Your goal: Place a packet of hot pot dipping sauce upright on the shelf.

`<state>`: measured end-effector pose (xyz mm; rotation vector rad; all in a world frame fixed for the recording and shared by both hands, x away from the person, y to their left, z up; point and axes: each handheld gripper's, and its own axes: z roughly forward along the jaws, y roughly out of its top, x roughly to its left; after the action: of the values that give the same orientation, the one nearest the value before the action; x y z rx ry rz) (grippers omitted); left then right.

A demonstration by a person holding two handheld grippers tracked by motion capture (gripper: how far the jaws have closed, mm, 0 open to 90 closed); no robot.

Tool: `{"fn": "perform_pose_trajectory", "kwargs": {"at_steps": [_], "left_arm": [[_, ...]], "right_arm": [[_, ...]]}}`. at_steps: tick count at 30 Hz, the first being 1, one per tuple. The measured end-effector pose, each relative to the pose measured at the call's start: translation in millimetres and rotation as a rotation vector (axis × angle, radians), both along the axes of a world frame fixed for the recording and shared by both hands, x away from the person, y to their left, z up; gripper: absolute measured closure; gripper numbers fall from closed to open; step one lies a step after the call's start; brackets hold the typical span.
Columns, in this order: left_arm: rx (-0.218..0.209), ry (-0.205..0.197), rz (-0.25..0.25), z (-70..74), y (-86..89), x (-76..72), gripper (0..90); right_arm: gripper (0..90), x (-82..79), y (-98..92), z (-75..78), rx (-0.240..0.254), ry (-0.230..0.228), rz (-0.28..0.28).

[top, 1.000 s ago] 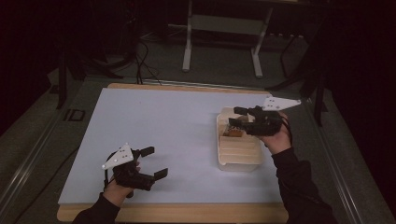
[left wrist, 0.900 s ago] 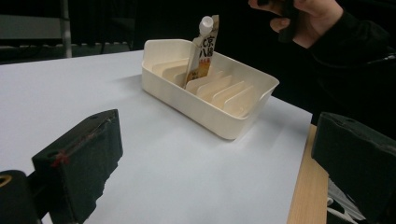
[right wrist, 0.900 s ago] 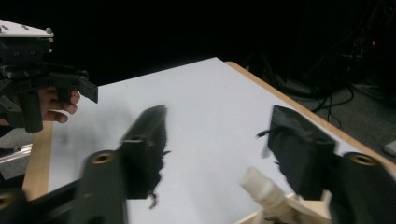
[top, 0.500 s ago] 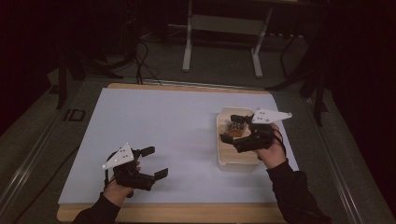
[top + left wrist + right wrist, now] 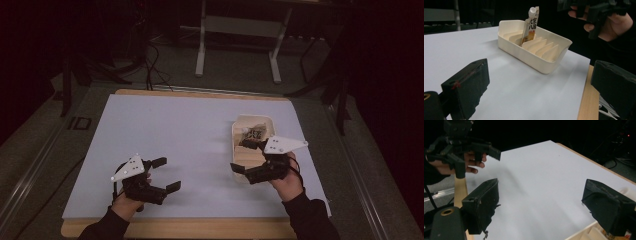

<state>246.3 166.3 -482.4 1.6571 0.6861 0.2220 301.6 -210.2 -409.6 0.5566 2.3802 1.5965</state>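
Both grippers are spread wide, holding nothing. The left gripper hovers low over the mat; the right gripper sits just beside the tray, where a pouch stands upright between dividers beyond its fingers.

The table is a wooden top whose bare edge shows as a thin strip along its near and far sides. A pale blue-white sheet covers nearly all of the table, flat and smooth. Beyond the table's far edge, a grey metal stand rests on the floor on two long feet joined by a crossbar. Left of that stand, past the table's far left corner, dark cables trail over the floor. Just off the table's left side lies a small dark rectangular frame. A pale rail runs along the floor beside the table's left edge.
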Motion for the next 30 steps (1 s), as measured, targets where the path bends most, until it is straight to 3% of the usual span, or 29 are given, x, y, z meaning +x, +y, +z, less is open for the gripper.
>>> {"fn": "perform_pose_trajectory", "kwargs": {"at_steps": [13,22,30], "left_arm": [[0.005,0.005,-0.014,-3.6,-1.6,-0.2,2.6],[0.007,0.013,-0.008,-6.1,-0.3,-0.5,2.5],[0.037,-0.026,0.024,-1.2,7.5,-0.8,2.6]], "right_arm": [[13.9,-23.2,7.6,-31.1,-0.028,0.035,0.028],[14.3,-37.3,4.4,-44.1,-0.060,-0.012,0.047],[14.3,-41.8,-7.1,-49.8,-0.044,-0.048,0.040]]}}
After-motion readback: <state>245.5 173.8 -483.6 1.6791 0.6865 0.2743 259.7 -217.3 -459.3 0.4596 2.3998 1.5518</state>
